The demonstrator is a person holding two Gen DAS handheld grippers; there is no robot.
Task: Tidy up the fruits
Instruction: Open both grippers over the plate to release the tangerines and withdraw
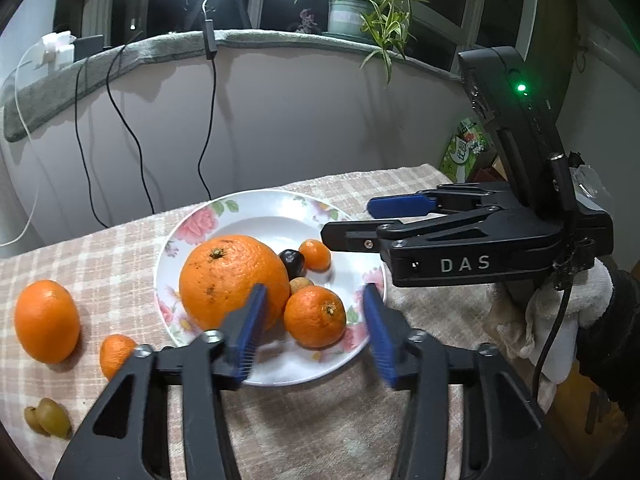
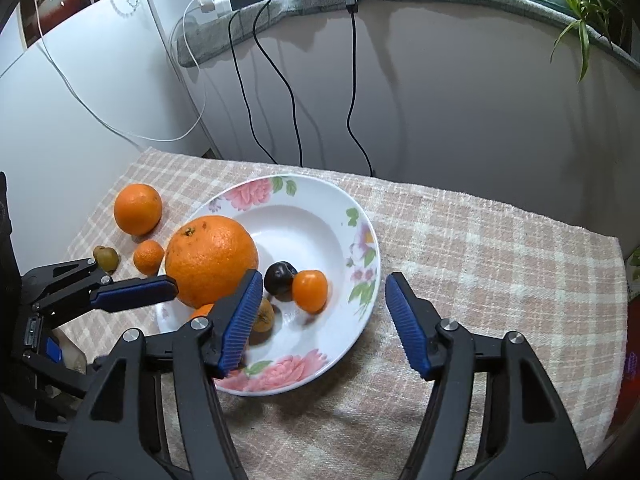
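Five fruits sit in the white flowered plate (image 2: 362, 272) on the checked cloth (image 2: 480, 248): a big orange (image 2: 212, 266), a small mandarin (image 1: 315, 316) leaning on it, a tiny orange fruit (image 2: 310, 290), a dark round fruit (image 2: 280, 278) and a little brown one (image 1: 301, 284) tucked in between. Three more things lie out on the cloth beside the plate — a middle-sized orange (image 2: 138, 209), a small mandarin near the rim (image 2: 149, 257), and some small green fruits (image 1: 48, 422) close to the cloth's edge. The left gripper (image 1: 316, 328) has its blue pads (image 1: 250, 320) apart, and they hang over the near side of the plate with the small mandarin in the gap; nothing is squeezed. The right gripper (image 2: 320, 320) is spread wide too — its fingers (image 2: 408, 324) stand on either side of the plate's edge and hold nothing. A hand in a white glove (image 1: 576, 304) grips the right tool. Black cables (image 2: 352, 92) hang down the pale wall behind, and a green plant (image 1: 368, 4) stands on the ledge.
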